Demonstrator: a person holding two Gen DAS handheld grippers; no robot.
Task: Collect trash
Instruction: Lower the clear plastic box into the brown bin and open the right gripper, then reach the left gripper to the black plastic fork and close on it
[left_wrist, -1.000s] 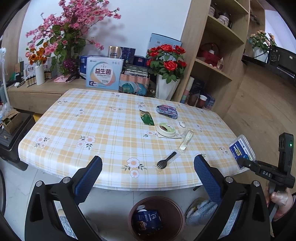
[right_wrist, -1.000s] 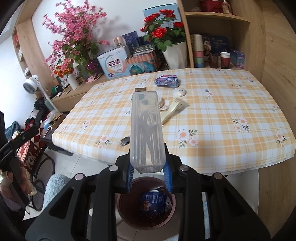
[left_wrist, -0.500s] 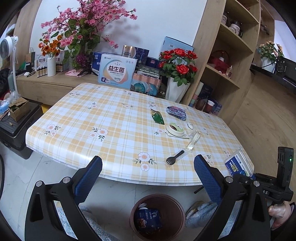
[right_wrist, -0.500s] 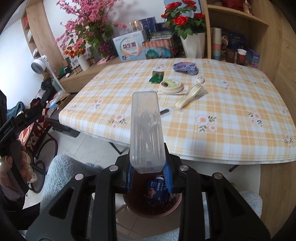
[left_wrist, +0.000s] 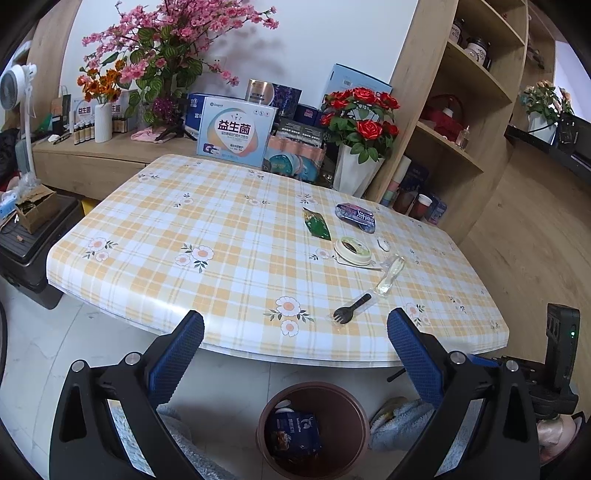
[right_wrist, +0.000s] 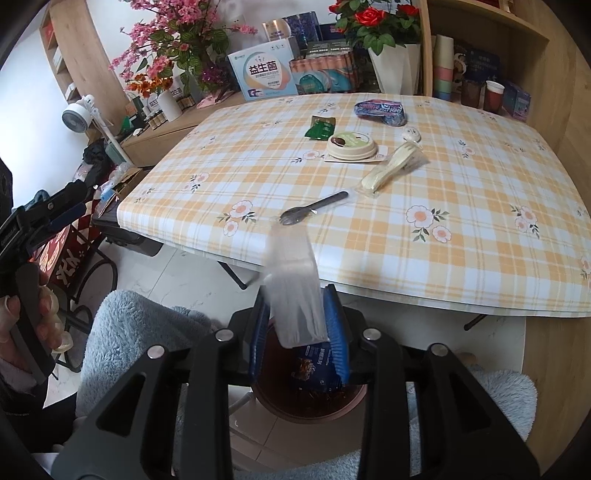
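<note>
The left tool (left_wrist: 295, 354) is held level in front of the desk (left_wrist: 221, 236), short of its near edge and above the bin (left_wrist: 314, 424) on the floor. Its fingers (left_wrist: 177, 354) are spread wide and grip nothing. The holder's hand (right_wrist: 40, 314) on the left tool's handle shows at the left of the right wrist view.

The right tool (right_wrist: 299, 332) points forward and down over the bin (right_wrist: 306, 402), also short of the desk edge. Its blue pads (right_wrist: 334, 328) stand slightly apart, with a clear plastic box (right_wrist: 295, 291) between them. The box is blurred and tilts leftward; whether the pads grip it cannot be told. Its lower end sits above the bin opening. A blue packet (right_wrist: 314, 365) lies inside the bin.

Items on the desk, right half:
- black fork (left_wrist: 351, 308), nearest the front edge
- wrapped cutlery (left_wrist: 391, 273), just behind the fork
- round lid (left_wrist: 352, 249)
- green sachet (left_wrist: 316, 223)
- blue wrapper (left_wrist: 356, 216), farthest back
- small white piece (left_wrist: 384, 243), beside the lid
</note>
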